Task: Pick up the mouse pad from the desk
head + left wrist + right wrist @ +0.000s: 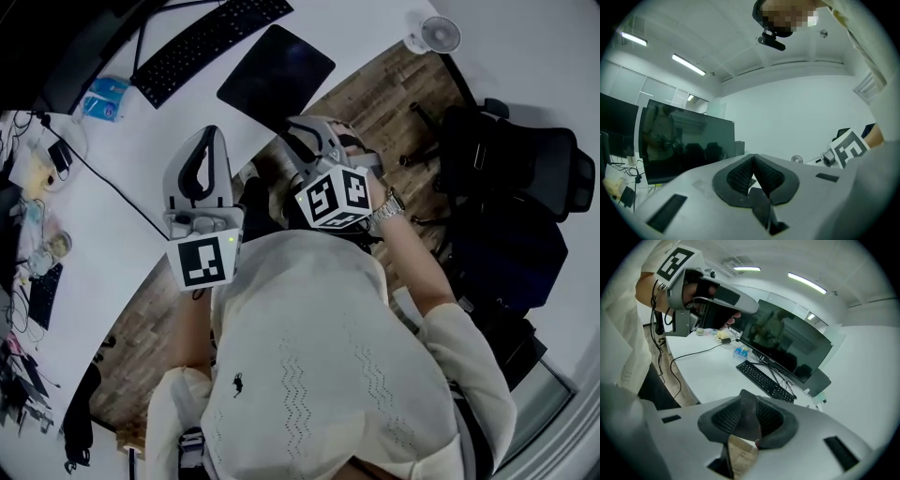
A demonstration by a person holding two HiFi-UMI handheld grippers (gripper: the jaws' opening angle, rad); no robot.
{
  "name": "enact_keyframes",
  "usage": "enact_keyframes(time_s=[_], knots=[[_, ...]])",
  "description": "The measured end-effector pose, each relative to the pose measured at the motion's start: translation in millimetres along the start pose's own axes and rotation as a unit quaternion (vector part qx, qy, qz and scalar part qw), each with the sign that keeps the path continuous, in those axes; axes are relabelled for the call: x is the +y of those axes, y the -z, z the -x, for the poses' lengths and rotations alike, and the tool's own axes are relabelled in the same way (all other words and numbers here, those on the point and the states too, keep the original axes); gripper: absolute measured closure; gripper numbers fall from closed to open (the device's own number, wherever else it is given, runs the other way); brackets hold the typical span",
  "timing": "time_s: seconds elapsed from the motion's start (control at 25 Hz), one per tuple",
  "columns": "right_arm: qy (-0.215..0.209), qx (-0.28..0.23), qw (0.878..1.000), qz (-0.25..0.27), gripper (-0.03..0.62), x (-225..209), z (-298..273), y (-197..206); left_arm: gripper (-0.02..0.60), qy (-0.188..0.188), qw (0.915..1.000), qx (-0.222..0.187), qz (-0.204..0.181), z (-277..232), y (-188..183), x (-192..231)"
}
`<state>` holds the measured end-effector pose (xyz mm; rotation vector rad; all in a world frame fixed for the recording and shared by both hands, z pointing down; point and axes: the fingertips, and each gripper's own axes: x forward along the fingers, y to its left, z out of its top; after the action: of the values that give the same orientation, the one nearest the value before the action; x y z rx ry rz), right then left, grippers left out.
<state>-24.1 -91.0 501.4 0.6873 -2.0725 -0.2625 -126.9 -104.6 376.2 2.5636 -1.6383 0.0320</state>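
The black mouse pad (277, 75) lies across the white desk (141, 178), below the keyboard, with its near corner at the desk's front edge. My right gripper (292, 127) is at that corner, and in the right gripper view the pad's thin dark edge (749, 420) is clamped between the shut jaws (751, 427). Whether the rest of the pad is off the desk I cannot tell. My left gripper (211, 133) hovers over the desk left of the pad; its jaws (753, 161) are shut tip to tip with nothing between them.
A black keyboard (208, 42) and a dark monitor (787, 345) stand behind the pad. A blue pack (105, 98) and a cable (112, 183) lie at the left. A small fan (436, 35) stands on the desk's right end, and a black office chair (511, 178) on the wooden floor.
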Motion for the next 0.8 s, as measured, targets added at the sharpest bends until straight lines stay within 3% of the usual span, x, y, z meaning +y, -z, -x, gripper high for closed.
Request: enact_keyframes(time_s=[0.36, 0.6, 0.8], knots=[[-0.064, 0.03, 0.996, 0.051, 0.491, 17, -36, 38, 0.568, -0.019, 0.9995, 0.026, 0.007, -15, 17, -5], [-0.123, 0.035, 0.988, 0.084, 0.474, 36, -51, 64, 0.568, -0.074, 0.997, 0.018, 0.017, -21, 18, -1], [-0.158, 0.049, 0.978, 0.124, 0.474, 51, -68, 91, 0.568, -0.094, 0.995, 0.025, 0.02, -25, 23, -8]])
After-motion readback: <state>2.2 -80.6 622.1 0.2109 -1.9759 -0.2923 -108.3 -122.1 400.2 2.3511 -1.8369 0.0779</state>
